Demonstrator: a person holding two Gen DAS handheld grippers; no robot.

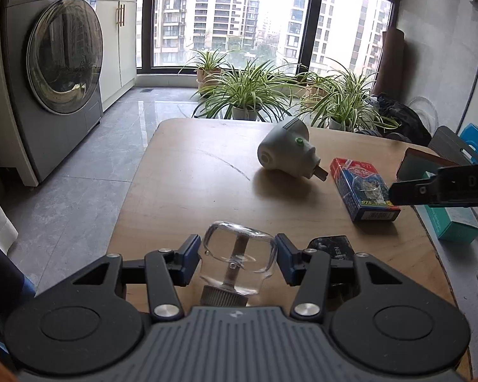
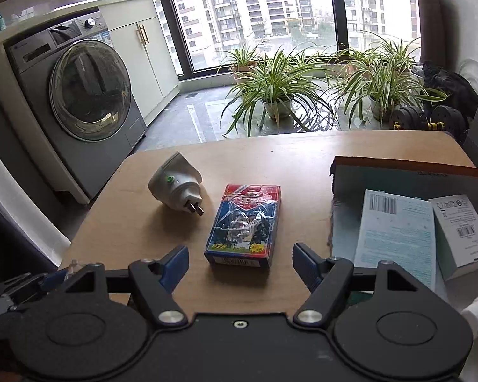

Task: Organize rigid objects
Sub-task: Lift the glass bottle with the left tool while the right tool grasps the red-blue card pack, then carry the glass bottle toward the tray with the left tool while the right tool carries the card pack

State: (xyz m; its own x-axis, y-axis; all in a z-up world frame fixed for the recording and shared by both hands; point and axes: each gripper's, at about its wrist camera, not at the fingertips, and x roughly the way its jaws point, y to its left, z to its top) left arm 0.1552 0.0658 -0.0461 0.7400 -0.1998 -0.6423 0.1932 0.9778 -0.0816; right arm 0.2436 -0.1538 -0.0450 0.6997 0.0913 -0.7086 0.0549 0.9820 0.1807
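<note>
left hand-held gripper grips clear glass bottle, base hidden; right hand-held gripper open, w/ nothing between.

A home, most likely an enclosed laundry balcony of a flat. A silver front-loading washing machine stands ahead to the left of the tool, beside cream cupboards with brass handles. Straight ahead, beyond the rounded light wooden surface, potted spider plants line a tall dark-framed window facing what look like residential towers.
</note>
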